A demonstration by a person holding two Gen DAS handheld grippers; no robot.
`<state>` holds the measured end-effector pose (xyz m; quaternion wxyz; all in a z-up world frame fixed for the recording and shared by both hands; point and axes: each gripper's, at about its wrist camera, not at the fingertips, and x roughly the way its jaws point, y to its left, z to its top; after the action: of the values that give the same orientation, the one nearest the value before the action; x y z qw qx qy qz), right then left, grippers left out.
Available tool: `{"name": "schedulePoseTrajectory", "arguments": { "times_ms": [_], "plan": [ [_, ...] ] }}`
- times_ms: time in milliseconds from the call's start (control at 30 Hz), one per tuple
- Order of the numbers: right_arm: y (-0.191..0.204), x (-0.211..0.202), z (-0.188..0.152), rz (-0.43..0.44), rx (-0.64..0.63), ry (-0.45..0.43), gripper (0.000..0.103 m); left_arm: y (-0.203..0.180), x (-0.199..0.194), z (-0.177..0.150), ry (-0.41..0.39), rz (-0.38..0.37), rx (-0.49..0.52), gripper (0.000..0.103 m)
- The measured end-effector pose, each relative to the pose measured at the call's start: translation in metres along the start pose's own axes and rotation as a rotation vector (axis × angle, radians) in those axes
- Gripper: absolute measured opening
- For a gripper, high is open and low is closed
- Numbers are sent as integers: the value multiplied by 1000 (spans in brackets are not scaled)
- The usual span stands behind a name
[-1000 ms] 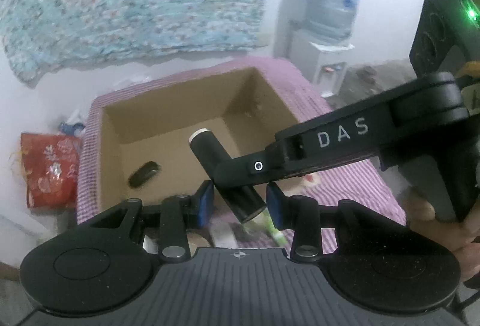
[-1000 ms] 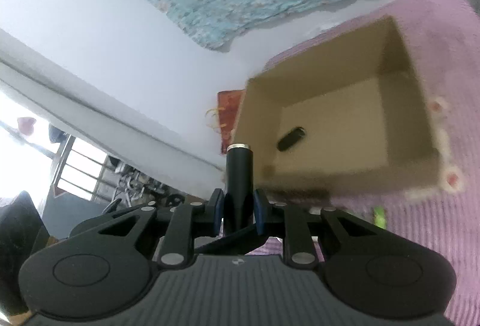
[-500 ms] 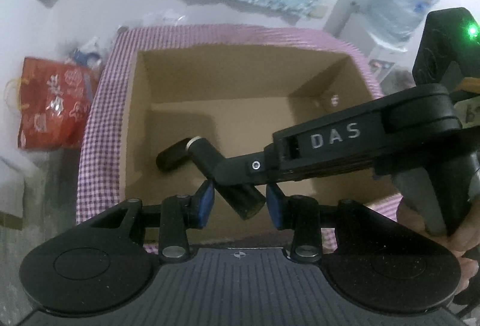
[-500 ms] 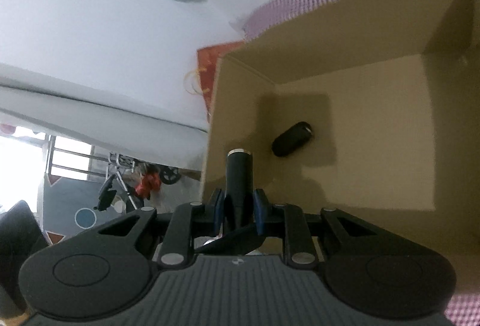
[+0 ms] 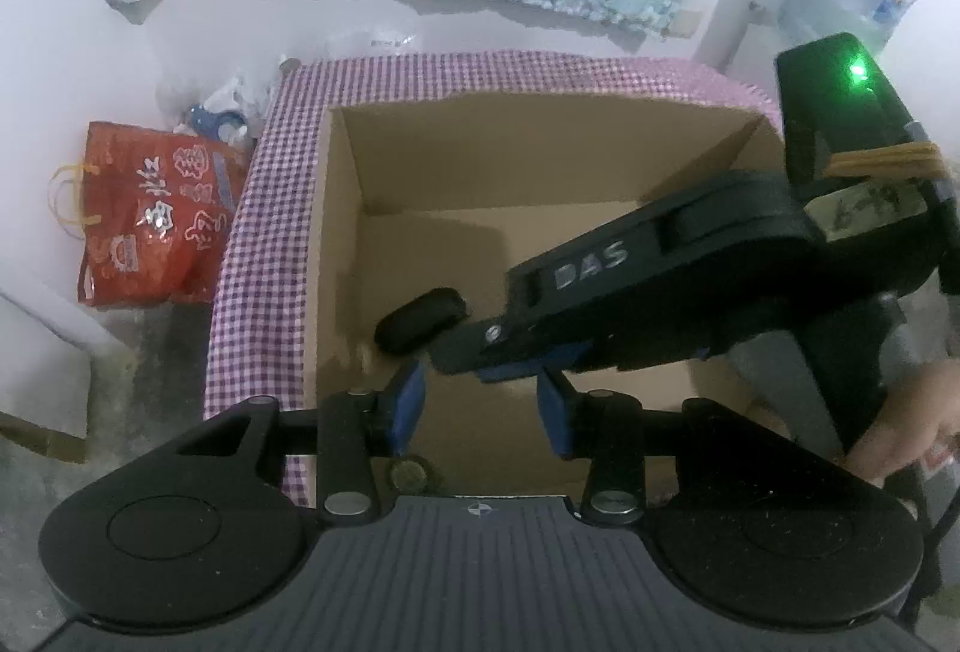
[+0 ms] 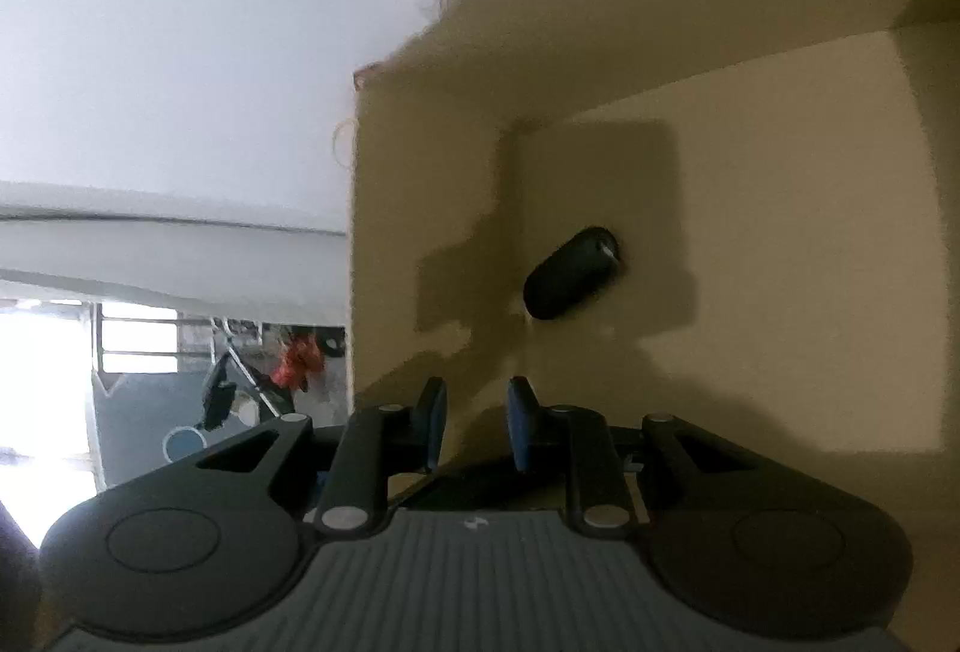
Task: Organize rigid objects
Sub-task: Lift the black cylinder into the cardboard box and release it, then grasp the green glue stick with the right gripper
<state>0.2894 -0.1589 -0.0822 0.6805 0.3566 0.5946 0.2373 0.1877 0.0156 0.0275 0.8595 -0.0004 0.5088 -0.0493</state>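
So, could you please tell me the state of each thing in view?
cardboard box: open-topped, upright on the checked cloth.
black oval object: lying on its side on the box floor.
left claw: jaws opening, nothing gripped.
right claw: open, empty.
green light: lit.

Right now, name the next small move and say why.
Probably lift the right gripper out of the cardboard box: nothing sits between its fingers, and the black oblong object already lies on the box floor. The left gripper is opening its fingers, also empty.
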Motion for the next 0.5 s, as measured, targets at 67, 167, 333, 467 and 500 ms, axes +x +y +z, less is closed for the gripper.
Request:
{"name": "schedulePoseTrajectory", "arguments": {
  "times_ms": [67,167,333,467,500],
  "plan": [
    [-2,-18,-7,22,1,-28,24,0,-6,-1,-13,-13,-2,42],
    [-3,-43,-16,54,0,-76,24,-2,-19,-5,-36,-39,-9,42],
    [-8,-96,-53,112,-33,-172,24,-7,-48,-18,-91,-76,-3,43],
    [-17,-135,-94,141,-54,-241,24,-14,-68,-36,-122,-119,12,43],
    [-21,-145,-102,142,-56,-257,24,-16,-72,-41,-128,-132,17,43]
  ]
}}
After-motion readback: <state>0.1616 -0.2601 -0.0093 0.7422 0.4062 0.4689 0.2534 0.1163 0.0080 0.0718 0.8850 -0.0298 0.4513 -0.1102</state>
